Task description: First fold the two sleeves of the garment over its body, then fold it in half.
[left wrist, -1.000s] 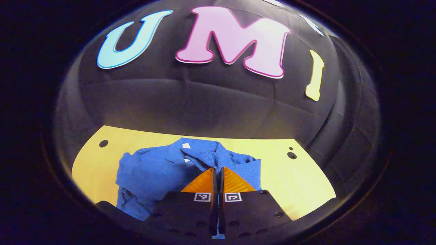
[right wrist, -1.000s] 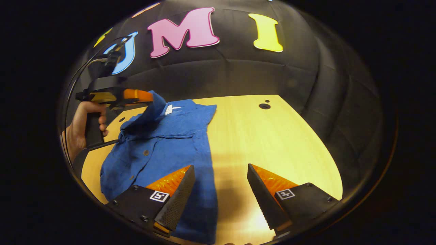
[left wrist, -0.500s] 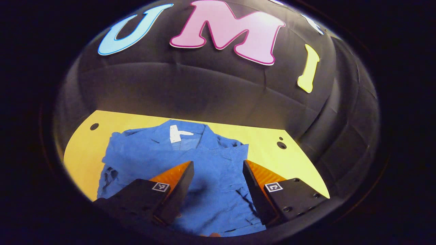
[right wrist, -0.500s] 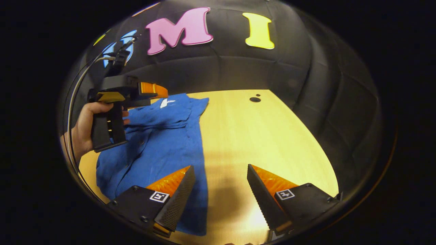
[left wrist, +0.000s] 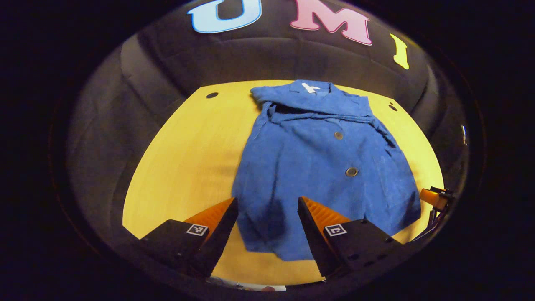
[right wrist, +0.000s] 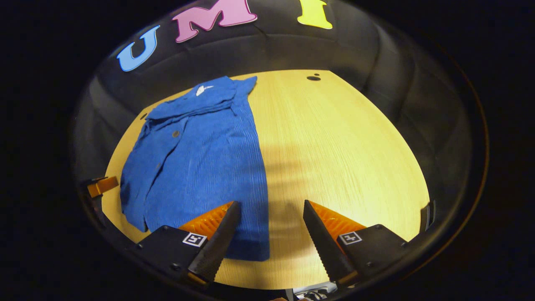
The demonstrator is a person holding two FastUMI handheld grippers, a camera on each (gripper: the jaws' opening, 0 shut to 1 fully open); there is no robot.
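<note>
In the left gripper view the left gripper (left wrist: 267,232) hangs above the near edge of the wooden table (left wrist: 188,154), its two fingers spread apart with nothing between them. Just ahead of the fingertips lies the blue shirt (left wrist: 322,167), flat on the table, collar at the far end and hem nearest the gripper. Both sleeves are folded in over the body; their exact edges are hard to trace among the creases near the collar. Two buttons show on the front.

At the right rim of that view a small part of the right gripper is cut off.

In the right gripper view the right gripper (right wrist: 269,240) is also spread wide and empty. The shirt (right wrist: 200,159) lies ahead and to its left, the hem corner partly covered by its left finger. Bare table (right wrist: 342,159) stretches ahead and to the right.
</note>
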